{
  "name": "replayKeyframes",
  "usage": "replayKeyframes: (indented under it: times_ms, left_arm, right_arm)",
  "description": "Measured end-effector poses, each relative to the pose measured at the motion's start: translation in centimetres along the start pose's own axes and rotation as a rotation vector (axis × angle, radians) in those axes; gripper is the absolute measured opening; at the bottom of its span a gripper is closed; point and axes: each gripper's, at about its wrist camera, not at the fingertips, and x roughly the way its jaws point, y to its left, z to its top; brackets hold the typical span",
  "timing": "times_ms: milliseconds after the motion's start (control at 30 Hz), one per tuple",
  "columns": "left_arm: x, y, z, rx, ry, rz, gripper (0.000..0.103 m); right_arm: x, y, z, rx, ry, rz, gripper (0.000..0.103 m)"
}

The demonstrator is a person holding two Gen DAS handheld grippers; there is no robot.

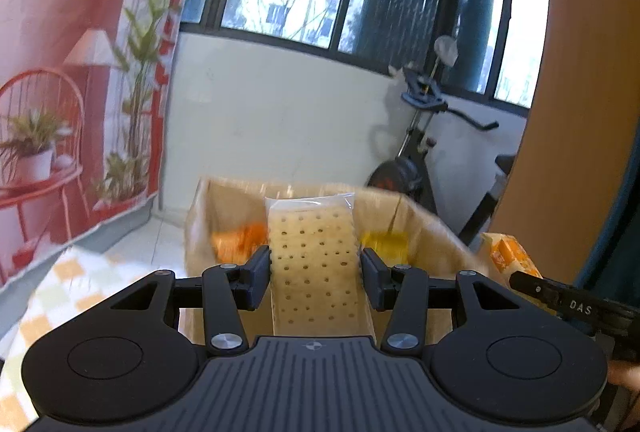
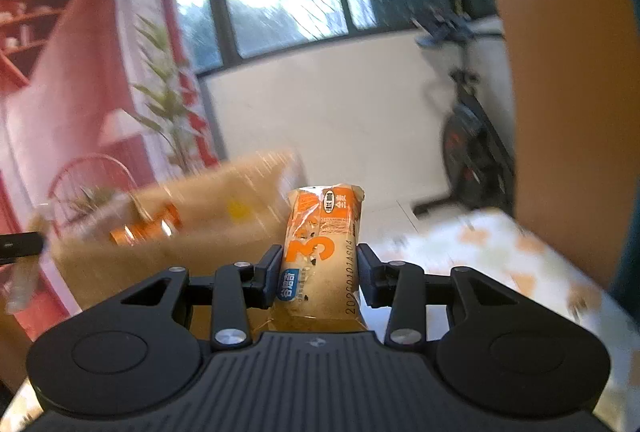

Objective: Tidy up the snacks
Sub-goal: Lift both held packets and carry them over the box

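My left gripper [image 1: 316, 274] is shut on a clear-wrapped pack of pale dotted crackers [image 1: 314, 256], held upright over the open cardboard box [image 1: 420, 228]. Inside the box lie an orange packet [image 1: 238, 242] and a yellow packet [image 1: 386, 244]. My right gripper [image 2: 318, 274] is shut on an orange and tan snack packet [image 2: 320, 256] with a big "3", held upright just right of the box [image 2: 192, 224]. That packet and gripper also show at the right edge of the left wrist view [image 1: 510, 254].
The table carries a checked yellow and white cloth [image 2: 500, 252]. A red printed backdrop [image 1: 60, 91] hangs at the left. An exercise bike [image 1: 420, 159] stands by the white wall under the windows. A wooden panel [image 1: 580, 71] rises at the right.
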Motion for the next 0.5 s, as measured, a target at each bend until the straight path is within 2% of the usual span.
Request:
replayKeyframes:
  times_ms: [100, 267, 500]
  left_arm:
    - [1.9, 0.0, 1.7, 0.007, -0.006, -0.003, 0.05]
    - [5.1, 0.3, 3.7, 0.003, 0.031, -0.02, 0.05]
    - [8.8, 2.4, 4.0, -0.033, 0.11, -0.027, 0.05]
  right_arm:
    - [1.0, 1.8, 2.3, -0.03, -0.037, 0.046, 0.041]
    - [3.7, 5.4, 4.6, -0.09, -0.044, 0.122, 0.041]
    - [9.8, 9.6, 4.8, -0.131, 0.047, 0.178, 0.041]
